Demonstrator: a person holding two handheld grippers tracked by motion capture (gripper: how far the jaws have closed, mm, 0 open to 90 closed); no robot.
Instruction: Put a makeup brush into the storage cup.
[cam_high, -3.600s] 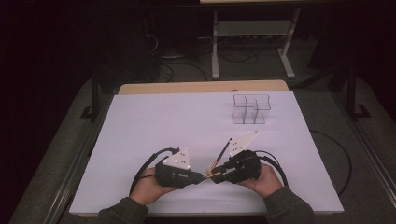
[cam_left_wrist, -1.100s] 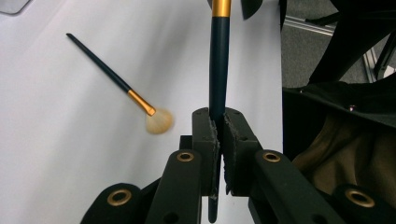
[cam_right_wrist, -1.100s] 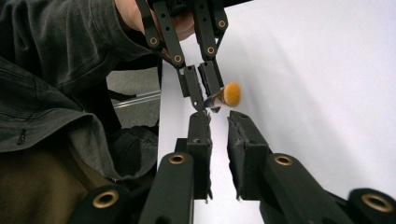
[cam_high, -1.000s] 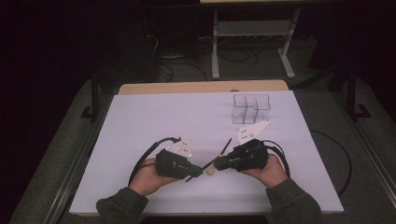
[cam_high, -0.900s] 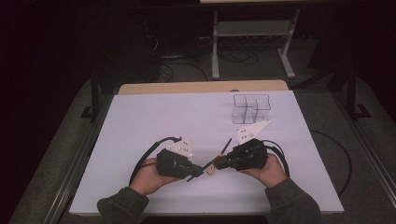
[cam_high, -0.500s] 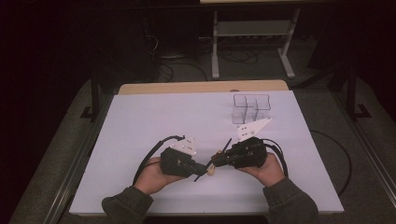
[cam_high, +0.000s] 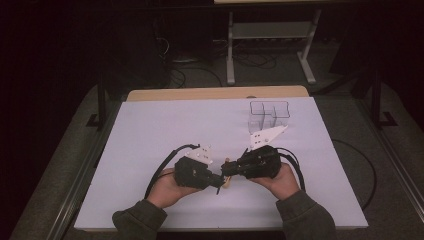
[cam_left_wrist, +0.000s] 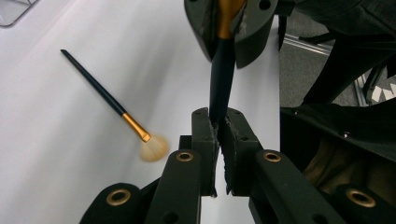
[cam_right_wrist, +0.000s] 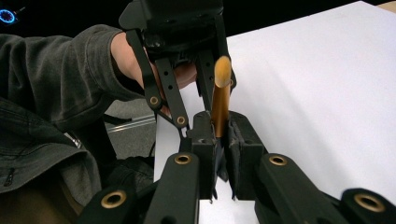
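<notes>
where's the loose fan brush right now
In the left gripper view the fan brush lies flat on the white table cover, left of the left gripper, whose shut jaws clamp the dark handle of another brush; it touches neither.

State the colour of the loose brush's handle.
Dark, near black, on the loose brush; clearest in the left gripper view.

Glossy dark brush (cam_left_wrist: 220, 74) handle, gold metal ferrule, matt white table (cam_high: 165, 130)

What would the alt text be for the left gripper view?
The left gripper is shut on the dark handle of a brush, whose gold part is clamped by the right gripper just beyond. A second brush with a dark handle, gold collar and pale fan-shaped bristles lies loose on the white table to the left.
</notes>
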